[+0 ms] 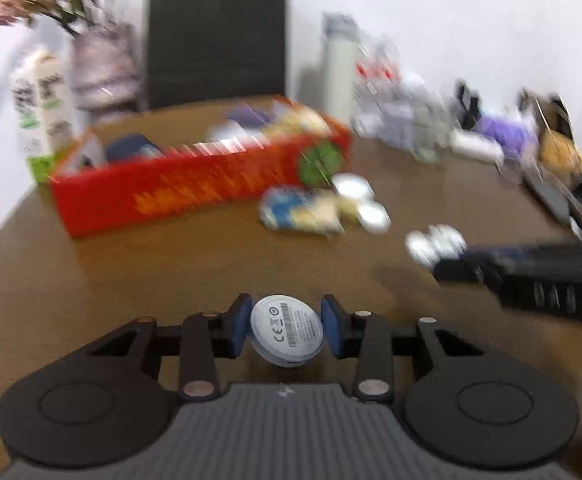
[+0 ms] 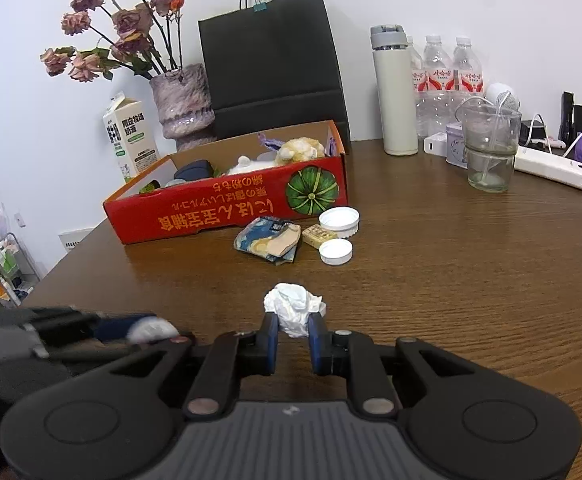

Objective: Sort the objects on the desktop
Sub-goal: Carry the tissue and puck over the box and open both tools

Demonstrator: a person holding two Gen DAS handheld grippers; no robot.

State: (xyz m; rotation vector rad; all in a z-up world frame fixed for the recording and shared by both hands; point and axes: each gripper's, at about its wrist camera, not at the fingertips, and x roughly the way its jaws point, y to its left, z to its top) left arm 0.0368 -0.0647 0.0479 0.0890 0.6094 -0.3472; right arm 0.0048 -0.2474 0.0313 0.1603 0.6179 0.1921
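My left gripper (image 1: 285, 330) is shut on a round white disc (image 1: 287, 331) with a printed label, held above the brown table; this view is motion-blurred. My right gripper (image 2: 293, 330) is shut on a crumpled white tissue (image 2: 293, 308) low over the table. The left gripper with its disc shows blurred at the left of the right wrist view (image 2: 147, 330). The red cardboard box (image 2: 227, 204) with several items inside stands ahead. In front of it lie a blue-and-tan pouch (image 2: 269, 242), a small yellow block (image 2: 319, 236) and two white lids (image 2: 339, 220).
A black paper bag (image 2: 271, 60), a vase of dried roses (image 2: 181, 104) and a milk carton (image 2: 131, 136) stand behind the box. A white flask (image 2: 395, 92), water bottles (image 2: 447, 76), a glass cup (image 2: 489, 148) and a power strip (image 2: 551, 166) line the back right.
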